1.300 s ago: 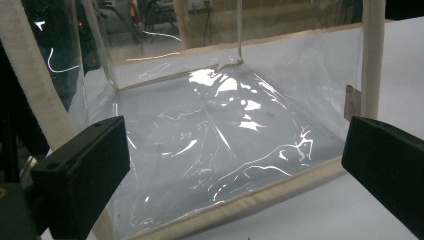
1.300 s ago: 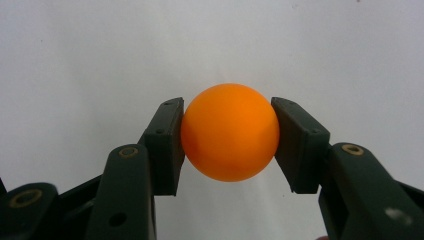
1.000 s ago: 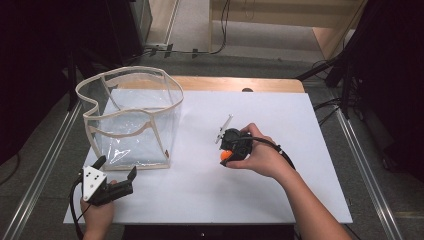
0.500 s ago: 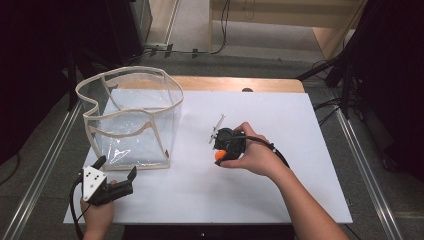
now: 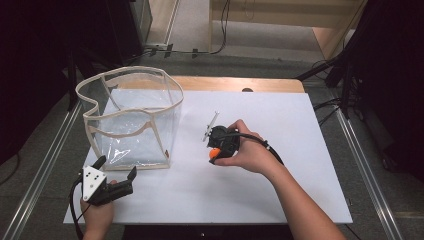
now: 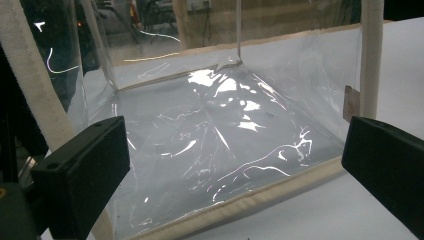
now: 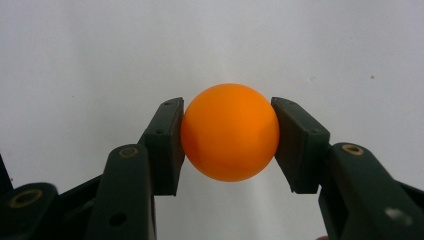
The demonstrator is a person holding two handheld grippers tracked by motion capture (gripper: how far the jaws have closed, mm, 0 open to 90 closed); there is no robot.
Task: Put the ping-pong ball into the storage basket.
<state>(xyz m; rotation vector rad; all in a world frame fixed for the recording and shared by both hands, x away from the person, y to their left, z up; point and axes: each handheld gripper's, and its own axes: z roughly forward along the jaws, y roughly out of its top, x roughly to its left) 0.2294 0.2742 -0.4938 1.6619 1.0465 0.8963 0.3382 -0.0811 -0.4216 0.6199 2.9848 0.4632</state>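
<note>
An orange ball (image 7: 230,132) is pinched between the two black pads of my right gripper (image 7: 227,117), which is shut on it just above the white table. In the high view the ball (image 5: 214,154) shows at the tip of the right gripper (image 5: 219,146), near the table's middle and right of the bag. The clear plastic bag (image 5: 130,115) with beige trim stands upright with its mouth open at the left. My left gripper (image 5: 118,167) rests at the front left with jaws wide open and nothing between them. In the left gripper view that gripper (image 6: 235,160) faces the bag's (image 6: 215,135) near wall.
The white table sheet (image 5: 290,125) has bare room right of and in front of the bag. A wooden strip (image 5: 235,83) runs along the far edge. Metal rails (image 5: 365,170) flank the table, and dark equipment and cables lie beyond.
My right gripper has shifted a little to the left, toward the bag, with the orange ball still in it. The left gripper has stayed put.
</note>
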